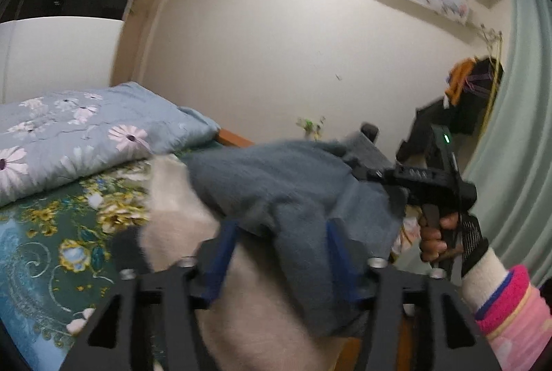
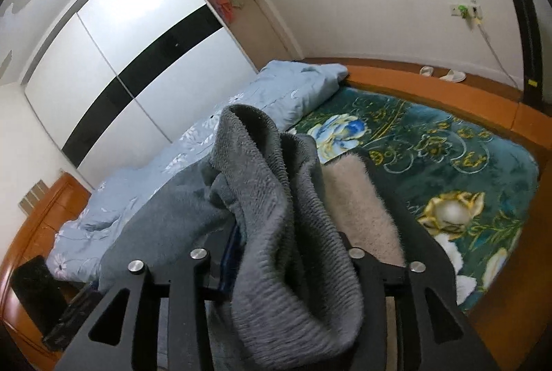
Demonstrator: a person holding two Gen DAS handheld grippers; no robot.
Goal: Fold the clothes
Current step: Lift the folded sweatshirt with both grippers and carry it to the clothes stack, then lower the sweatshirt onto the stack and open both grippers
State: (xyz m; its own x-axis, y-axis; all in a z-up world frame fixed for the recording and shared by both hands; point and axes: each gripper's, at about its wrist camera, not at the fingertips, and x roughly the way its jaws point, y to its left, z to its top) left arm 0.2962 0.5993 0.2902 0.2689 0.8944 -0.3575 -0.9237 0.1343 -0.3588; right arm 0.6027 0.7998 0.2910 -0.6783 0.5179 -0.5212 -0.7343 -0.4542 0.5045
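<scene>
A grey knitted garment (image 1: 289, 184) is held up above the bed (image 2: 448, 157), stretched between the two grippers, with a cream fleecy lining or second piece (image 1: 172, 198) hanging beneath it. In the left wrist view the left gripper (image 1: 279, 233) is seen with its blue fingers (image 1: 224, 243) standing fairly wide, the grey cloth draped over and between them; whether the cloth is actually pinched cannot be told. The right gripper (image 1: 379, 174) appears in the same view, closed on the far edge of the garment. In its own view, a thick fold of ribbed grey knit (image 2: 289, 198) is bunched between the fingers.

The step in hand is judged to be the lift and spread before the first fold. The long axis of the garment runs roughly from one gripper to the other, nearly level, with the loose bulk sagging toward the patterned green blanket (image 2: 465, 171). Which end is the collar cannot be made out.

Next, the garment would need to be drawn taut, lowered flat onto the blanket and smoothed, clear of the pale blue quilt (image 1: 86, 136).
</scene>
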